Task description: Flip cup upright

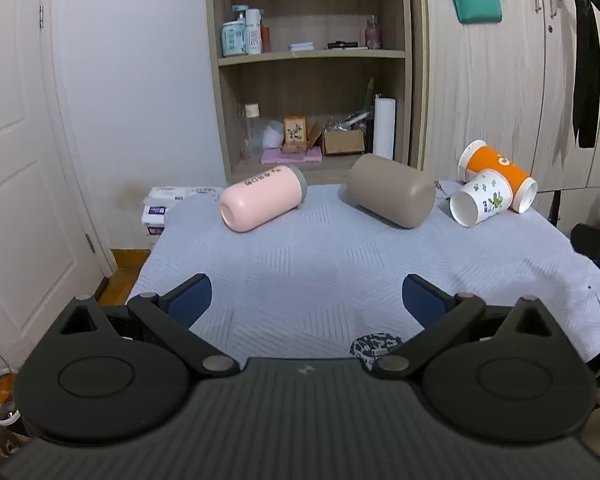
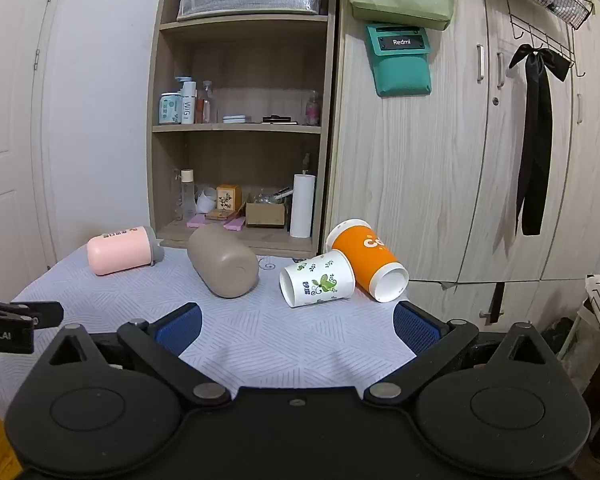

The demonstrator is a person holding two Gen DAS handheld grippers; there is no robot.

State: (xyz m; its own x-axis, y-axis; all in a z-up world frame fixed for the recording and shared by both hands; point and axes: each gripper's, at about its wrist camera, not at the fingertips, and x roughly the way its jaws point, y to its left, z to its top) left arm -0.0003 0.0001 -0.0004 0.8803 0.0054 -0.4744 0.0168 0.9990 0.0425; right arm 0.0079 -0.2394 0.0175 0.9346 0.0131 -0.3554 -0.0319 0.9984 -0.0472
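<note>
Several cups lie on their sides at the far end of a table with a pale blue cloth (image 1: 320,272): a pink cup (image 1: 262,203), a taupe cup (image 1: 392,190), a white paper cup with green leaf print (image 1: 482,202) and an orange paper cup (image 1: 498,172) leaning behind it. They also show in the right wrist view: pink cup (image 2: 120,251), taupe cup (image 2: 223,261), white cup (image 2: 318,278), orange cup (image 2: 368,260). My left gripper (image 1: 306,300) is open and empty, well short of the cups. My right gripper (image 2: 298,326) is open and empty, just short of the white cup.
An open wooden shelf unit (image 1: 312,56) with bottles and boxes stands behind the table, a wardrobe (image 2: 460,160) to its right. A white door (image 1: 16,160) is at the left. Part of the left gripper (image 2: 16,320) shows at the right wrist view's left edge.
</note>
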